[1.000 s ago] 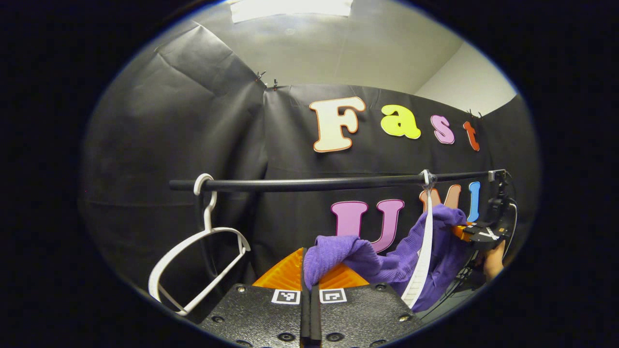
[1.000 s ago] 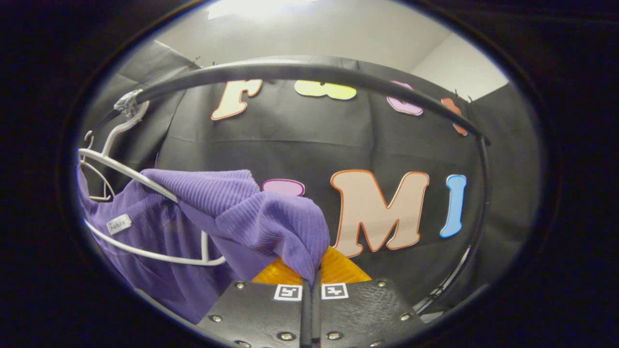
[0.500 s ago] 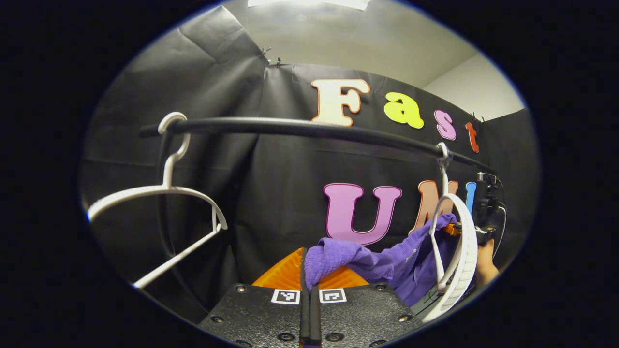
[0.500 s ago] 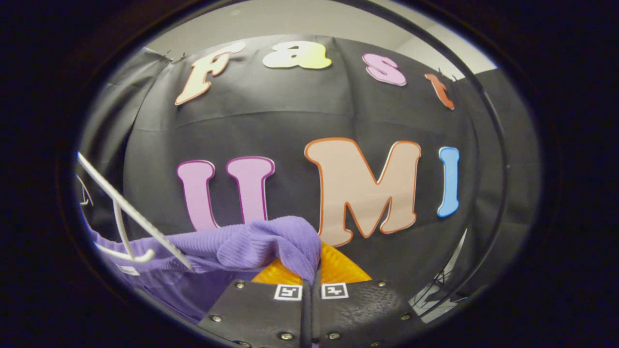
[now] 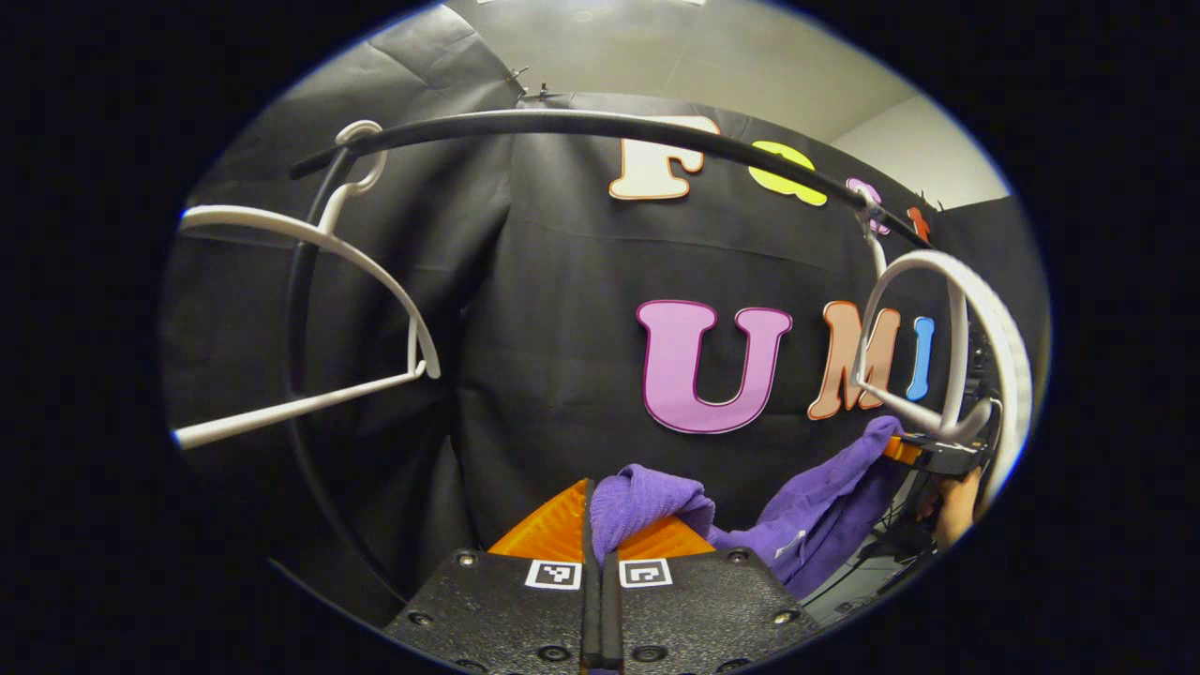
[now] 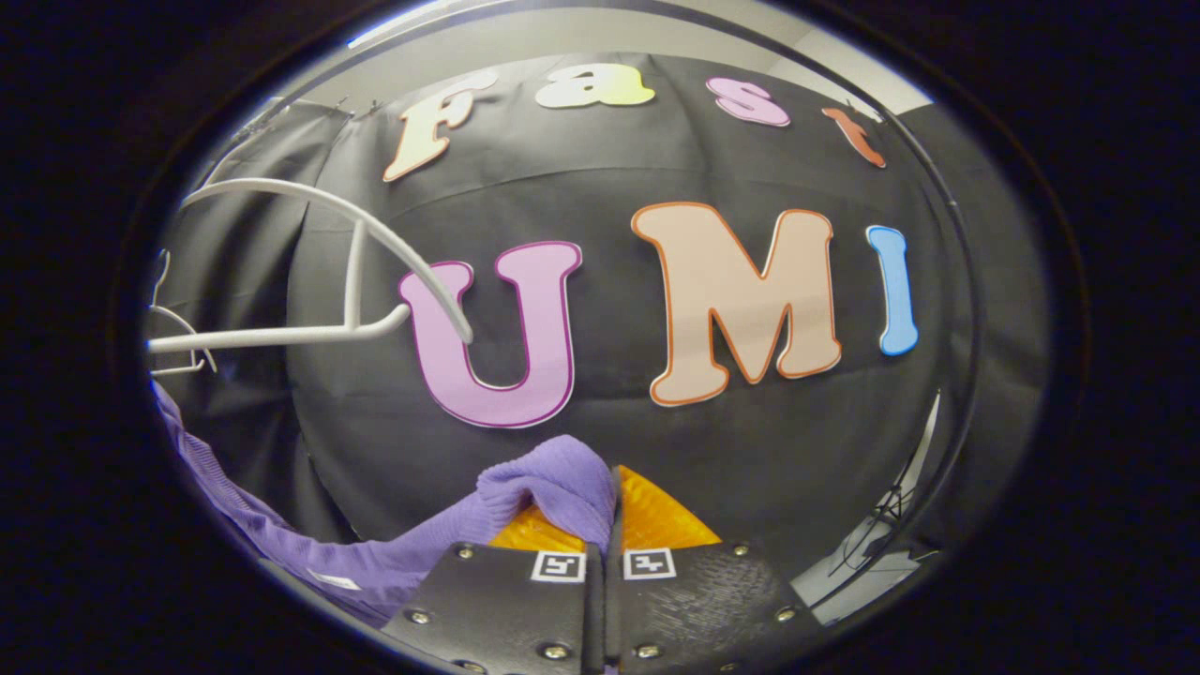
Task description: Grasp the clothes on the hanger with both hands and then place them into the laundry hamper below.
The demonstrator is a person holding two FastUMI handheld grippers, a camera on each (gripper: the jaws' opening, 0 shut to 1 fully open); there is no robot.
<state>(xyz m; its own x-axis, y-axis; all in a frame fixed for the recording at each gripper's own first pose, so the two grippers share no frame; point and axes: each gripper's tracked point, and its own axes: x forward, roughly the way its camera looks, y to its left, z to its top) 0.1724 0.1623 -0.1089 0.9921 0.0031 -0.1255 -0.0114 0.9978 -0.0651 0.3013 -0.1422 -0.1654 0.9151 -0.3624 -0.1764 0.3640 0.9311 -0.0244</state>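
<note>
Place: a recording booth set up as a laundry corner, not a lived-in home.
Walls: black cloth [image 5: 562, 309] hung all round, creased, clipped at its top edge.
Above the cloth: plain pale wall and ceiling [image 5: 750, 66] of an ordinary room.
Furnishing: a dark clothes rail [image 5: 581, 122] carrying two white hangers, a bare hanger [image 5: 309, 244] and a second hanger [image 5: 975, 319].
Rigging: loose cables [image 6: 891, 525] low at the right edge.

I am seeing left gripper [image 5: 600, 534] pinching closed on purple garment [image 5: 647, 497], right gripper [image 6: 609, 520] clamping the same cloth, hand [image 5: 954, 506] gripping it far right.
</note>
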